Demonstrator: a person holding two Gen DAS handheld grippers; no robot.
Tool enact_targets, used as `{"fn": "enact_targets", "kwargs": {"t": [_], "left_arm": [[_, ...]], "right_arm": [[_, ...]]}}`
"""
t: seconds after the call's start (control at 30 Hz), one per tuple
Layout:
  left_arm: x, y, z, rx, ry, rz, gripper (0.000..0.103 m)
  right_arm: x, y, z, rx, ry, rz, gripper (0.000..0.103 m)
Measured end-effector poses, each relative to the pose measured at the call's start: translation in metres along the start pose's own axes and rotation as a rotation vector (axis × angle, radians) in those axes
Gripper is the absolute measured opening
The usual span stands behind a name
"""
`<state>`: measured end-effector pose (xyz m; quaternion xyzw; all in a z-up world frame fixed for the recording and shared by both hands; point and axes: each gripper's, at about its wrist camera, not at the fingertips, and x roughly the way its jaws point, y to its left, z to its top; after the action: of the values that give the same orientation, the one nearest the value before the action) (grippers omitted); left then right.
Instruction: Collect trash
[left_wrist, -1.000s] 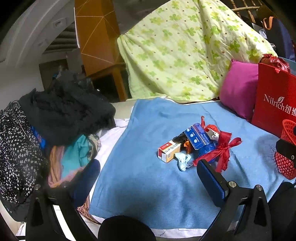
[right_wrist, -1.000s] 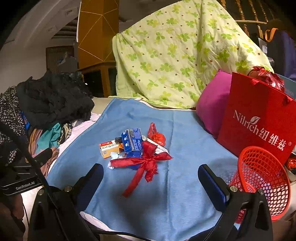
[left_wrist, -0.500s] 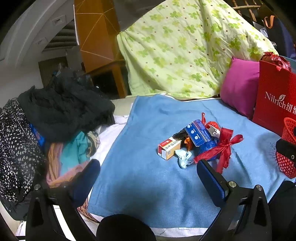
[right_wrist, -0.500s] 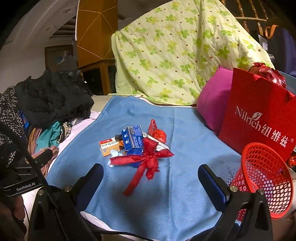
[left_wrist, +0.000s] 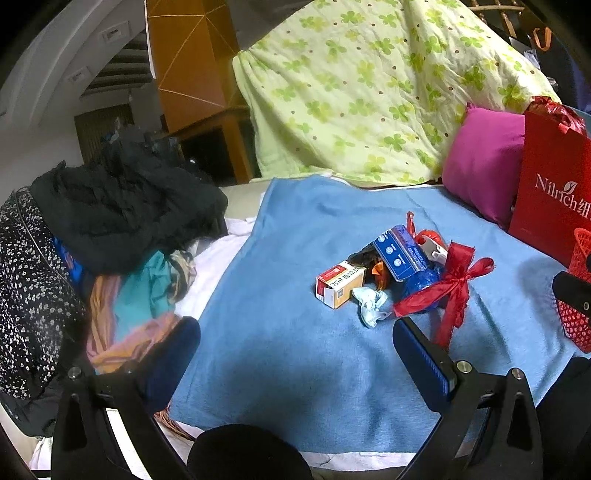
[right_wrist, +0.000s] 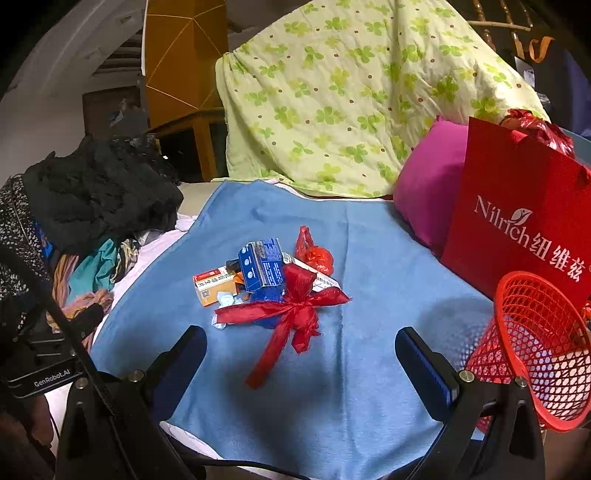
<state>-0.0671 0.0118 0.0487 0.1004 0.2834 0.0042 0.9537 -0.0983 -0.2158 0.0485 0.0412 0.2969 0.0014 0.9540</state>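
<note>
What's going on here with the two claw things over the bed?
A person is holding two grippers over a blue blanket, tidying up trash. Both the left gripper and right gripper are open and empty, hovering short of a small pile: a red ribbon, a blue box, an orange box and some wrappers. A red basket waits to the right, apparently empty. Nothing has been picked up yet.

Each gripper has black angular arms with silver screws and dark blue ribbed pads (right_wrist: 424, 363), and the left gripper (right_wrist: 48, 354) body carries a "GenRobot.AI" label and a black cable.
</note>
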Motion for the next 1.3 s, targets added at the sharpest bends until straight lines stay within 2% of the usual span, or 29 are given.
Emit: {"fn": "enact_targets", "kwargs": {"t": [0.23,0.5,0.57,0.67,0.9,0.97,1.03,1.1,1.17,1.2,1.3], "left_arm": [[0.023,0.006,-0.006,-0.024,0.042,-0.021,0.103],[0.094,0.022,-0.020,-0.041,0.148,-0.052,0.103],[0.112,0.025,-0.022,-0.040,0.173,-0.067,0.103],[0.136,0.029,-0.017,-0.033,0.186,-0.092,0.103],[0.192,0.019,0.016,0.024,0.184,-0.212,0.103],[0.208,0.009,0.024,0.057,0.194,-0.256,0.103],[0.226,-0.001,0.029,0.082,0.209,-0.288,0.103],[0.244,-0.010,0.034,0.103,0.231,-0.321,0.103],[0.258,-0.019,0.038,0.123,0.258,-0.348,0.103],[0.265,-0.024,0.039,0.139,0.274,-0.361,0.103],[0.282,-0.032,0.038,0.169,0.310,-0.402,0.103]], "right_arm": [[0.023,-0.003,-0.002,0.021,0.028,-0.001,0.103],[0.092,-0.020,-0.012,0.117,0.098,0.072,0.103],[0.113,-0.023,-0.017,0.141,0.122,0.093,0.099],[0.142,-0.026,-0.018,0.174,0.159,0.129,0.088],[0.190,-0.030,-0.007,0.196,0.152,0.142,0.087],[0.201,-0.030,-0.004,0.185,0.162,0.150,0.082],[0.212,-0.033,-0.003,0.191,0.180,0.164,0.072],[0.219,-0.037,-0.005,0.209,0.193,0.191,0.067],[0.224,-0.038,-0.006,0.211,0.195,0.227,0.052],[0.225,-0.037,-0.007,0.202,0.198,0.249,0.049],[0.224,-0.035,-0.010,0.188,0.191,0.271,0.044]]}}
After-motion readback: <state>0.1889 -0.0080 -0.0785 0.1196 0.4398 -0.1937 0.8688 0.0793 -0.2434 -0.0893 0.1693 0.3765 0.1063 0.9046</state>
